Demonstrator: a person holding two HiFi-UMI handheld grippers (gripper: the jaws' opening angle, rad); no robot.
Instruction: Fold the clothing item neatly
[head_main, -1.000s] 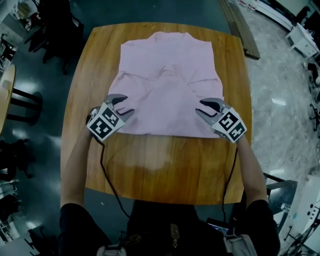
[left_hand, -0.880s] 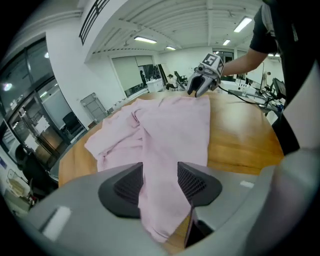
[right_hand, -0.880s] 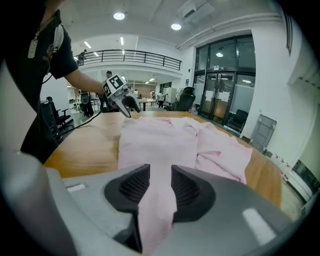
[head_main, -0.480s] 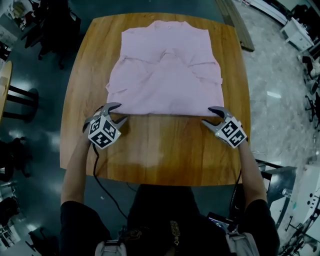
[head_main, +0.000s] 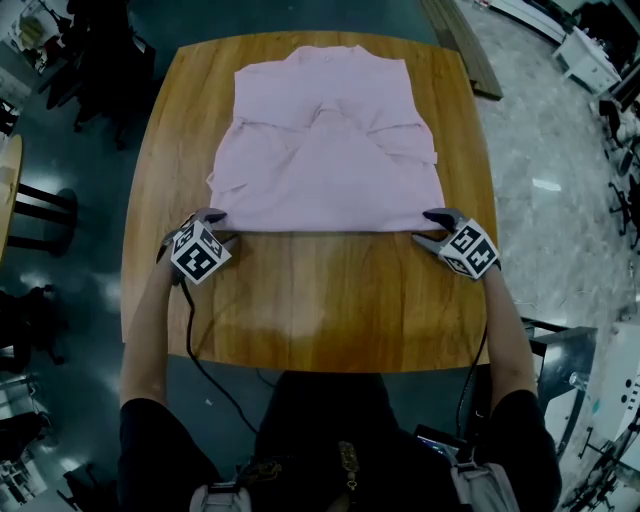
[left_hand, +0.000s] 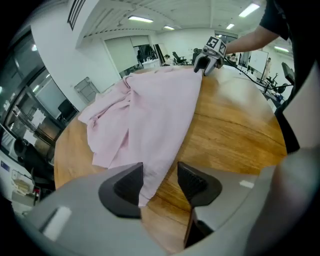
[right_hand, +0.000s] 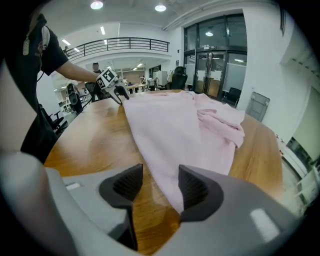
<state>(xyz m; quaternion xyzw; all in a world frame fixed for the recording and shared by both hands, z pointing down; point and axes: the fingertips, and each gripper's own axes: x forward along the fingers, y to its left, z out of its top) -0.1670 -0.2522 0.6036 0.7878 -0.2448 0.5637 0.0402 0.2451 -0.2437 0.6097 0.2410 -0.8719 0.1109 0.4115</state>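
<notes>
The pink shirt (head_main: 325, 150) lay flat on the wooden table (head_main: 330, 310), sleeves folded in. The left gripper (head_main: 222, 226) stood open at the shirt's near left corner, with cloth between its jaws unclamped. The right gripper (head_main: 428, 226) had just been opening, the near right corner lying loose between its jaws. A black cable (head_main: 190, 335) trailed off the table's near edge. Planks (head_main: 455, 40) lay on the floor beyond.

The left arm (head_main: 148, 330) and right arm (head_main: 508, 335) reach forward, set wide apart. The left gripper (head_main: 218, 226) has its 2 jaws apart. The right gripper (head_main: 428, 226) has just been opening its jaws, and the shirt (head_main: 325, 150) hem lies loose between each pair.
</notes>
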